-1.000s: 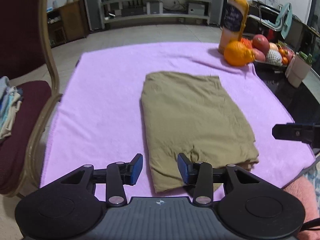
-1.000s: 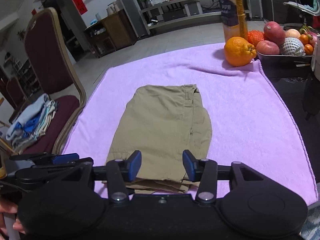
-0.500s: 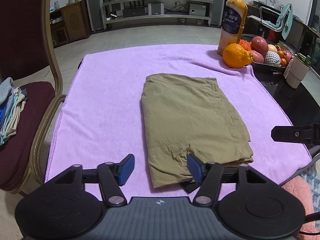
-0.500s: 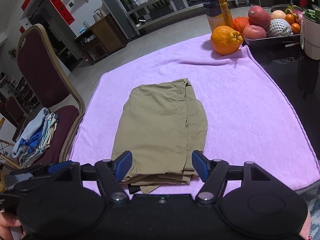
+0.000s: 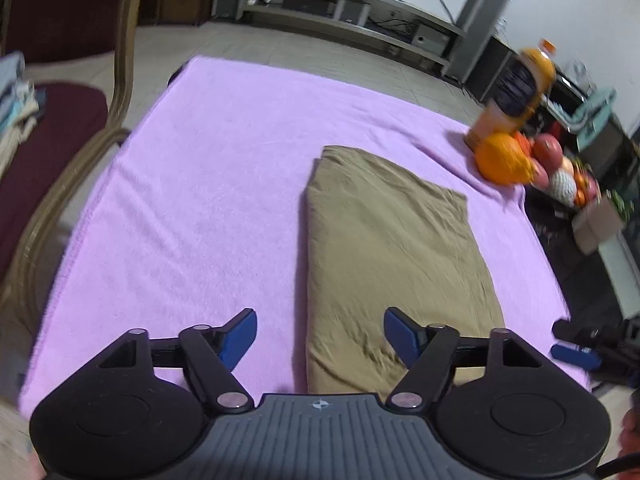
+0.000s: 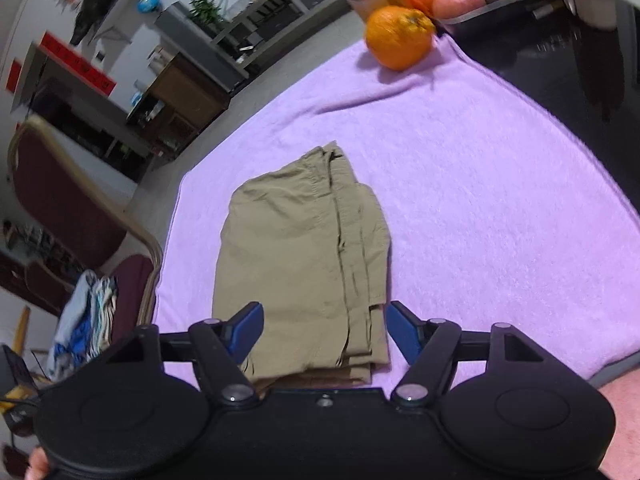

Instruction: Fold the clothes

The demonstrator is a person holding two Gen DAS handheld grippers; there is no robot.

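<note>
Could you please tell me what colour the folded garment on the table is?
Khaki tan, plain; the folded garment shows best in the right wrist view.

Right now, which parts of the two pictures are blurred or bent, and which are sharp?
Left wrist view: the orange fruit and the orange juice bottle are smeared by motion, while the folded khaki garment is fairly sharp. Right wrist view: the fisheye lens curves the purple towel, and the dark red chair is soft.

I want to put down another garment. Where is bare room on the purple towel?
Free: the purple towel left of the folded khaki garment, toward the chair, and right of it. Crowded: the far right corner, by the orange.
</note>
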